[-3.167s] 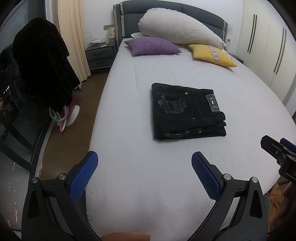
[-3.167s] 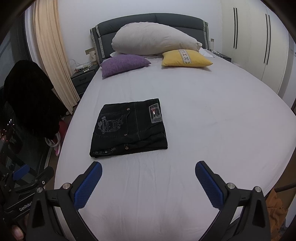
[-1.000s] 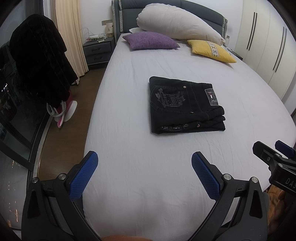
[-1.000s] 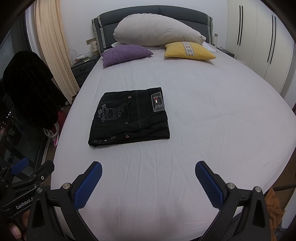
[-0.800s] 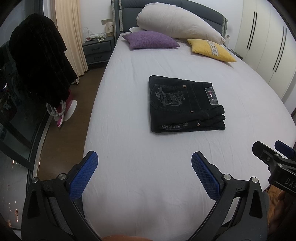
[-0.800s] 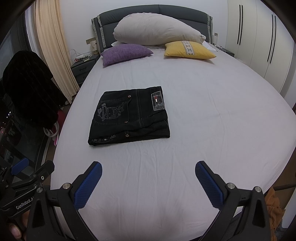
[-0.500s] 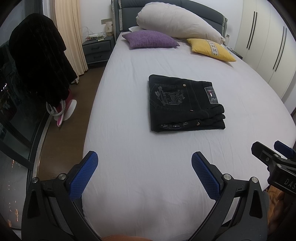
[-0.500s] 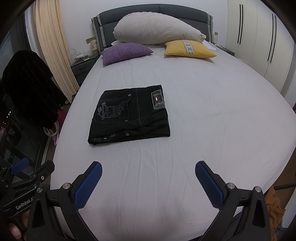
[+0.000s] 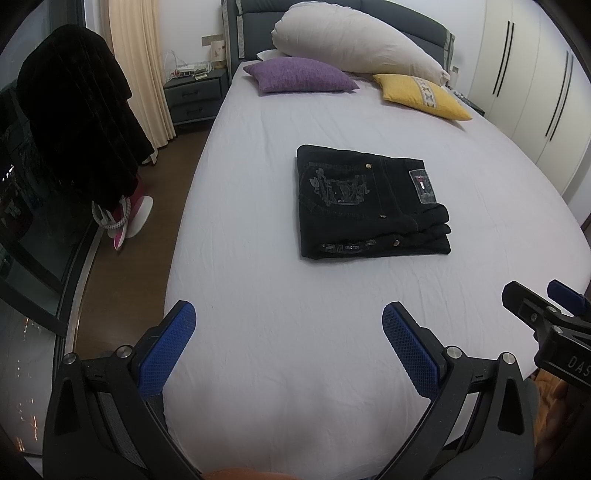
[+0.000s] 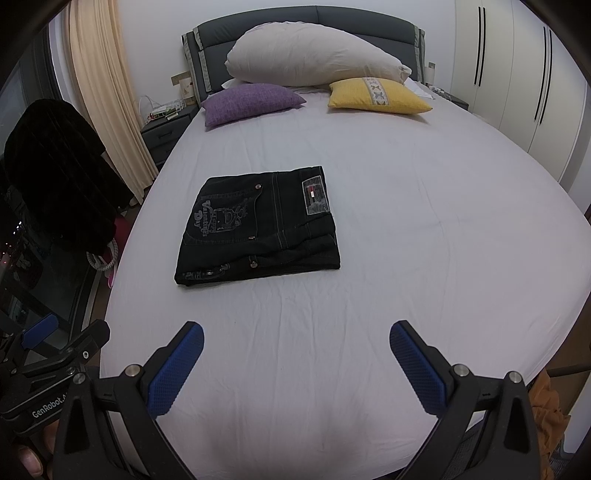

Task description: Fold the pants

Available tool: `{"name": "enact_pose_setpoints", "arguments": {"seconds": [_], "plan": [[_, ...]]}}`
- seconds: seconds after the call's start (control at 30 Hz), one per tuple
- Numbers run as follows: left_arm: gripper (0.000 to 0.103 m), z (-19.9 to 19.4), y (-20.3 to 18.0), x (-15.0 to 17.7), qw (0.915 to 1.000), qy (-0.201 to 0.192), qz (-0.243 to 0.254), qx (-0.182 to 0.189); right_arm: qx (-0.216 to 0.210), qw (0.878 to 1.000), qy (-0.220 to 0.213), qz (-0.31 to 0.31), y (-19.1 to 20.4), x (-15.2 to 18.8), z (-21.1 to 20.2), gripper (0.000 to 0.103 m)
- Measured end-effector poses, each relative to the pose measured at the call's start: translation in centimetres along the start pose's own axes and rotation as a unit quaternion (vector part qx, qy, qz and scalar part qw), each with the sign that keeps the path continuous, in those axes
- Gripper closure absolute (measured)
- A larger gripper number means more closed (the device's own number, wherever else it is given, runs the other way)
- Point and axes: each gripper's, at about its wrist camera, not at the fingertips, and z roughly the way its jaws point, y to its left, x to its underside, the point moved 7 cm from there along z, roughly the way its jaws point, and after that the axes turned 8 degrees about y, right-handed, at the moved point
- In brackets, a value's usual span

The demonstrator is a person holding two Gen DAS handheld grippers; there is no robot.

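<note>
Left wrist view: black pants (image 9: 369, 203), folded into a compact rectangle w/ several layers stacked at the near edge, lie flat on a bed (image 9: 295, 332) covered by a pale lilac-white sheet, roughly mid-mattress and well apart from both tools. Embroidered pocket design faces up; a small patch label (image 9: 422, 185) sits toward the right side of the bundle. Left gripper (image 9: 289, 341) hovers over the near end of the bed, blue-padded fingers (image 9: 168, 349) spread wide, nothing between them. At far right of this view the right gripper's black frame and a blue pad edge in, apart from the pants. Right wrist view: right gripper (image 10: 295, 363) also hangs above the foot of the bed, fingers (image 10: 419, 369) spread wide, holding nothing; pants (image 10: 258, 225) lie ahead and slightly left, label (image 10: 314, 195) at their upper right corner. Near the dark grey headboard (image 10: 306, 26) rest a big cream pillow (image 10: 314, 55), a purple cushion (image 10: 251, 101) and a yellow cushion (image 10: 376, 96). Left of the bed: nightstand (image 9: 194, 96), beige curtain (image 9: 136, 62), dark garment (image 9: 74, 129) hanging by a window. White wardrobe doors (image 10: 524, 81) w/ black handles line the right wall.
</note>
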Motion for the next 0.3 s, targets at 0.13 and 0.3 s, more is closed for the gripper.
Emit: {"name": "enact_pose_setpoints", "arguments": {"seconds": [0.13,0.3], "plan": [[0.0,0.28,0.24,0.11,1.0,0.004,0.0,0.0,-0.001,1.0,0.001,0.0,-0.03,0.11,0.07,0.0],[0.0,0.5,0.65,0.02,1.0,0.008,0.001,0.001,-0.001,1.0,0.002,0.0,-0.09,0.48,0.3,0.0]]}}
